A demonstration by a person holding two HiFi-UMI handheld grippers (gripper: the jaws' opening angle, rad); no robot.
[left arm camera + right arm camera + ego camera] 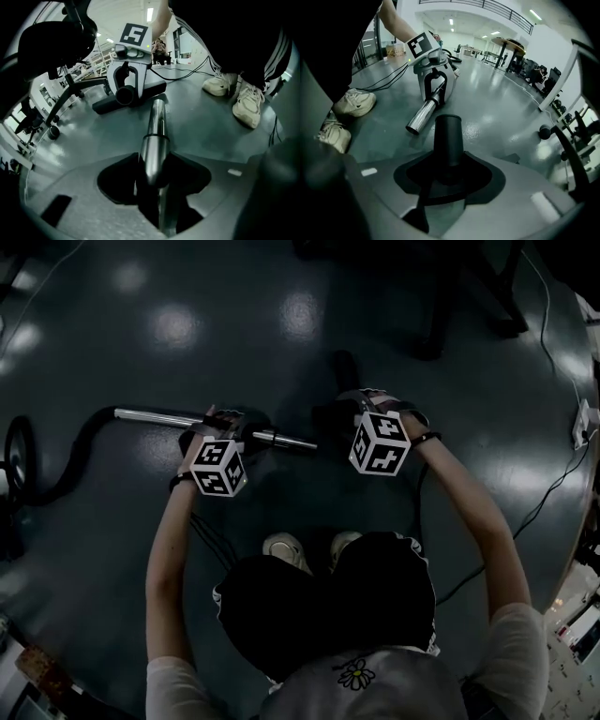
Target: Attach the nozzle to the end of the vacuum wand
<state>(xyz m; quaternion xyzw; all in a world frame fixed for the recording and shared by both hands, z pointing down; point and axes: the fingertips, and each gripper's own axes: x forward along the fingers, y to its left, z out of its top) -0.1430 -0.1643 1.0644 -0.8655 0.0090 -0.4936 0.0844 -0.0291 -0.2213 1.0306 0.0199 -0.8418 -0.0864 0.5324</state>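
While the nozzle (448,140) is not yet on the wand (159,417), the two are already brought close. The nozzle's black neck points left at the wand's open chrome end, near it but apart, with bare floor (281,315) between them. The nozzle's flat head seems to rest on the floor, at the right of the scene.

The right tongs (125,91) are clenched on the neck. The left tongs (225,432) are clenched on the wand a little back from its open end. The wand lies low over the floor and runs left to a dark hose (66,465).

As I judge it, both parts are picked up and roughly facing each other, and that much is done. What is left is to line the neck up with the tube, close the gap and push the two together until the nozzle seats. The person's shoes (309,547) stand just on the near side of the gap.
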